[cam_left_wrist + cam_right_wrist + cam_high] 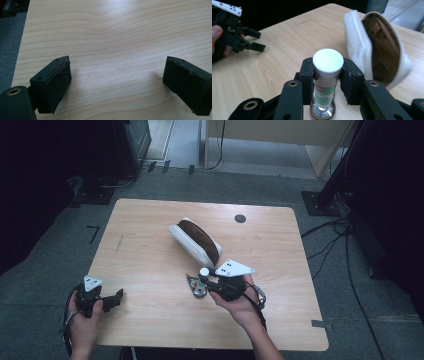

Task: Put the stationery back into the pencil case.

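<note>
a: right gripper [328, 82] — what is it on?

b: clamped on a small clear bottle [325, 87] with a white cap [328, 60]. both pads press the bottle's sides just under the cap, and the bottle stands upright between the jaws. the label has green print and a bit of red.

a: and from above?

b: in the high view the right gripper [202, 281] sits in the person's right hand [239, 302], jaws pointing left, with the white cap [204, 271] at their tip. whether the bottle's base touches the counter [150, 250] i cannot tell.

a: what lies beyond the jaws?

b: a white pouch [372, 47] with a brown lining, mouth gaping, ahead and to the right of the gripped bottle, close but apart from it. in the high view the pouch [195, 241] lies just past the gripper on the counter.

a: left gripper?

b: jaws spread wide, nothing between them, bare wood under the gap [117, 75]. in the high view the left gripper [117, 298] is held in the left hand [84, 320] at the counter's near left edge, well apart from bottle and pouch. the right gripper view shows it far off to the left [257, 41].
</note>
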